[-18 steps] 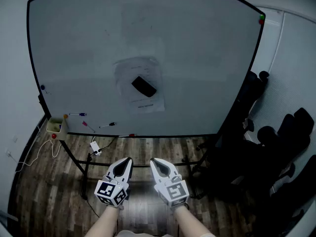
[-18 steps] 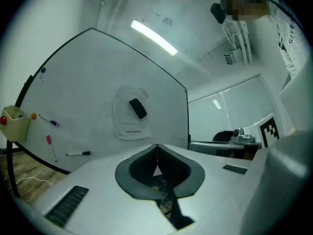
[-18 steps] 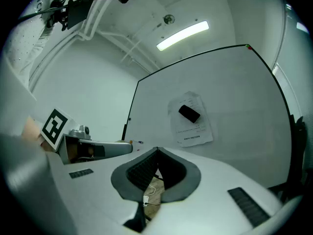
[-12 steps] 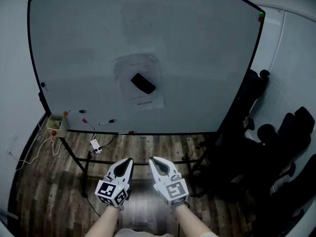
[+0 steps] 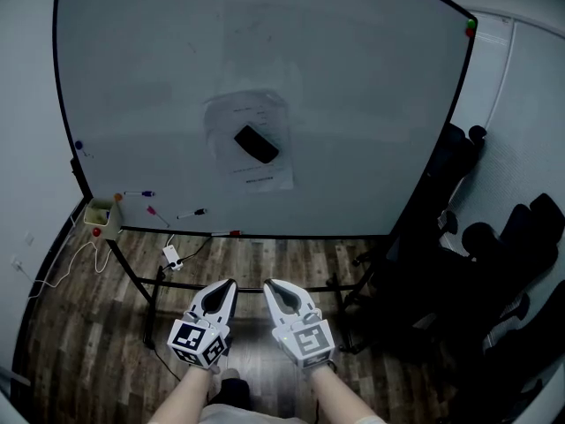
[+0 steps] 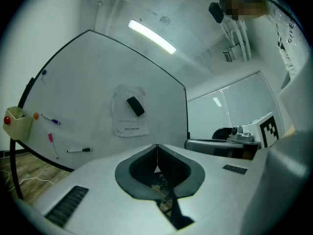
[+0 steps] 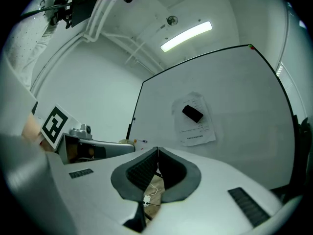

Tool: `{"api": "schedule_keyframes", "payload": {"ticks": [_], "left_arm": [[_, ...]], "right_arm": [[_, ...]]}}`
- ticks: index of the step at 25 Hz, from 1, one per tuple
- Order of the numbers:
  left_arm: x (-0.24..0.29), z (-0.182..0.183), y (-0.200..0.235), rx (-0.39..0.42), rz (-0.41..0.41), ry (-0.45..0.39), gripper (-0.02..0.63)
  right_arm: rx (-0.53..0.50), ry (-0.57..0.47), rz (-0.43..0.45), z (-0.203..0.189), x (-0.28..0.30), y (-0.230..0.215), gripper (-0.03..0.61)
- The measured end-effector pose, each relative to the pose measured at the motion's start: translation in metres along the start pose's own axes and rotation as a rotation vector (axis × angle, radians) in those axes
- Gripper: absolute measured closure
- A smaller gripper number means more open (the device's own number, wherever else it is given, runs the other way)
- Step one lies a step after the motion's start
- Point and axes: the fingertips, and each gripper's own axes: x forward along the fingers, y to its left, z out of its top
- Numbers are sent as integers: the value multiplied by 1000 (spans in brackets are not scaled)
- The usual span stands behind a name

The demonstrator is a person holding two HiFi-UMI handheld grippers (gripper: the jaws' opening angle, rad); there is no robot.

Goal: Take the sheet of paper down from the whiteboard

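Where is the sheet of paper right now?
In the head view, the paper hangs near the middle of the whiteboard, with a black eraser on it, up and right of the markers.

A white sheet of paper (image 5: 234,113) under a black eraser (image 5: 256,144) is seen on the white, black-framed whiteboard (image 5: 371,104) ahead of the white fingers (image 5: 216,297); a brown wood-grain floor (image 5: 79,334) is seen below them.

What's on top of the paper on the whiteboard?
A black block, probably an eraser, sits on the sheet of paper, near its middle. Some print shows below it. Whatever is under the block is hidden.
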Motion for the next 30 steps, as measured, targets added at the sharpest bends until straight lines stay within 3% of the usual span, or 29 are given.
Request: {"api": "schedule_keyframes", "payload": {"ticks": [7, 17, 30], "left_arm": [[29, 6, 17, 22, -11, -23, 597], [88, 21, 68, 94, -40, -25, 597], [152, 55, 134, 136, -53, -52, 597]], "right_arm": [[-95, -17, 13, -1, 24, -16, 558], [-133, -39, 5, 6, 93, -51, 558], [-348, -5, -2, 22, 172, -83, 558]]}}
